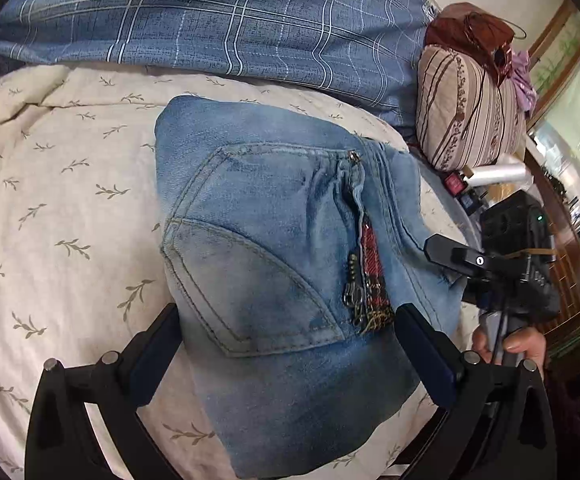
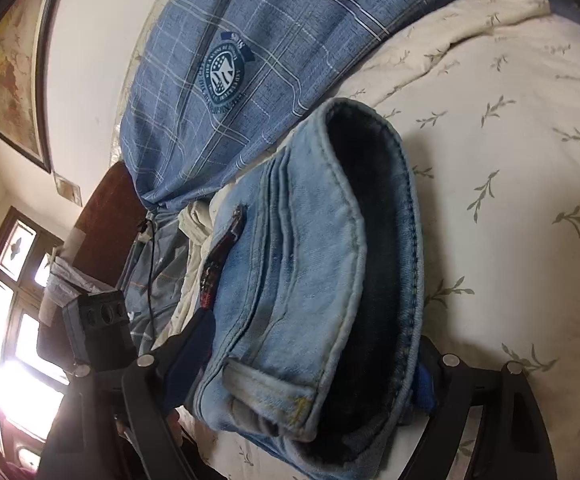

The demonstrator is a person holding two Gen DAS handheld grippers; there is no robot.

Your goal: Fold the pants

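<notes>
Light blue jeans (image 1: pixel 274 248) lie folded in a compact bundle on a cream bedsheet with a leaf print (image 1: pixel 50 200). A back pocket and a red plaid trim with a chain face up. My left gripper (image 1: pixel 286 344) is open, its fingers on either side of the bundle's near end. The right gripper shows at the bundle's right edge in the left wrist view (image 1: pixel 449 256). In the right wrist view the right gripper (image 2: pixel 309 364) straddles the waistband end of the jeans (image 2: pixel 309 280), jaws wide around the thick fold. Whether it presses the cloth I cannot tell.
A blue plaid quilt (image 1: pixel 218 24) lies bunched along the far side of the bed. A striped brown pillow (image 1: pixel 469 112) stands at the right with clothes on top. Small items and a dark box (image 1: pixel 513 216) sit beyond the bed's right edge.
</notes>
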